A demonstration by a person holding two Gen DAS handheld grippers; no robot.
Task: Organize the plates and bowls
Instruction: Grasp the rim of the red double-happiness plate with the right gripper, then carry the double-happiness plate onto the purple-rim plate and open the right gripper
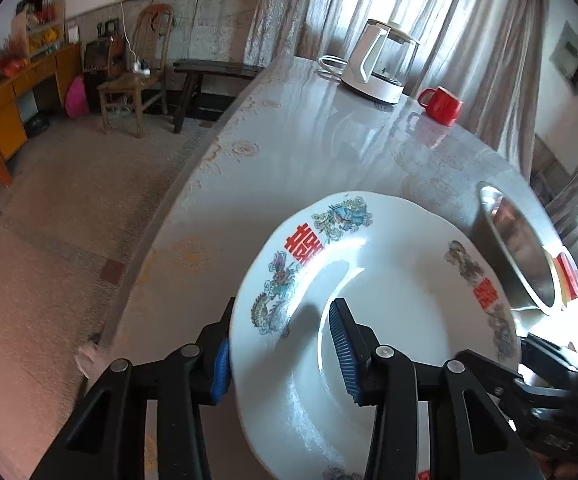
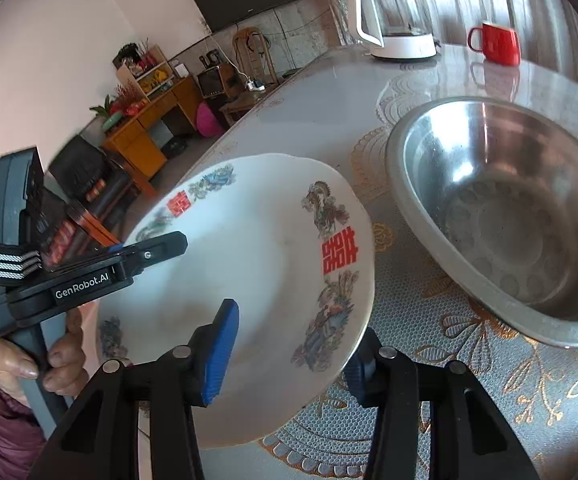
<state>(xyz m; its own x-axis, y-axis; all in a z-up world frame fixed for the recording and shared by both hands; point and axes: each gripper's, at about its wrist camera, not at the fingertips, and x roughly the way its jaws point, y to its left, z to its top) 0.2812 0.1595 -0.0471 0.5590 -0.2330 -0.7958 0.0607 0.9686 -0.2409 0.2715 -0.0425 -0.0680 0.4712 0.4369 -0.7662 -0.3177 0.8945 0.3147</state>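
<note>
A white plate [image 1: 389,280] with red characters and dragon prints is held tilted above the table. My left gripper [image 1: 285,356] has one finger under the plate's left rim and one inside its well, with a wide gap between them. My right gripper [image 2: 289,356] straddles the plate's [image 2: 249,264] near-right rim the same way, one blue pad on top and one below. The left gripper also shows in the right wrist view [image 2: 145,256] at the plate's left rim. A steel bowl [image 2: 501,216] sits on the table to the right; it also shows in the left wrist view [image 1: 517,248].
A glass kettle with a white base [image 1: 381,64] and a red mug [image 1: 443,106] stand at the table's far end. The table [image 1: 289,128] has a lace-pattern cover. Its left edge drops to the floor, with chairs and a wooden desk [image 1: 17,92] beyond.
</note>
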